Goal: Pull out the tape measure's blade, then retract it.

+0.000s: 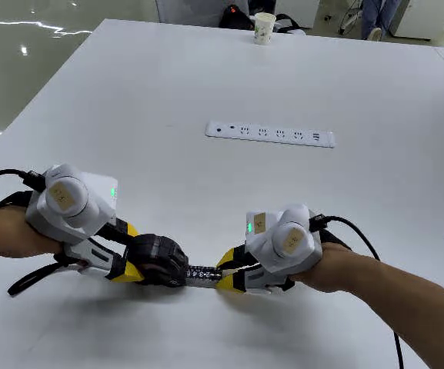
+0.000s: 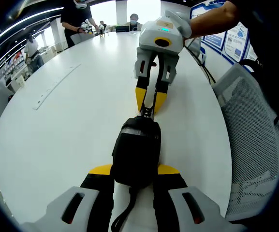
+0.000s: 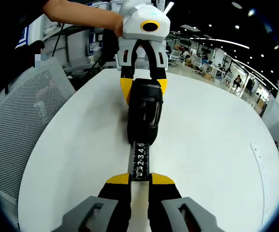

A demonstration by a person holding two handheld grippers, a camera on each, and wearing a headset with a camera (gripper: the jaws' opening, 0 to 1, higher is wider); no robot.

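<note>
A black tape measure (image 1: 158,260) lies low over the white table (image 1: 206,92), gripped at its case by my left gripper (image 1: 127,261), whose yellow-tipped jaws press on both sides of the case (image 2: 135,154). A short length of blade (image 1: 201,274) with printed numbers (image 3: 140,162) runs out of the case (image 3: 144,110). My right gripper (image 1: 228,271) is shut on the blade's end, its yellow tips (image 3: 140,180) pinching it. The two grippers face each other, a few centimetres apart; the right one (image 2: 150,99) faces the left gripper view's camera.
A white power strip (image 1: 269,134) lies mid-table beyond the grippers. A paper cup (image 1: 264,28) stands at the far edge. Black cables trail from both grippers. A mesh chair (image 2: 260,145) sits beside the table, and people stand at the room's far end.
</note>
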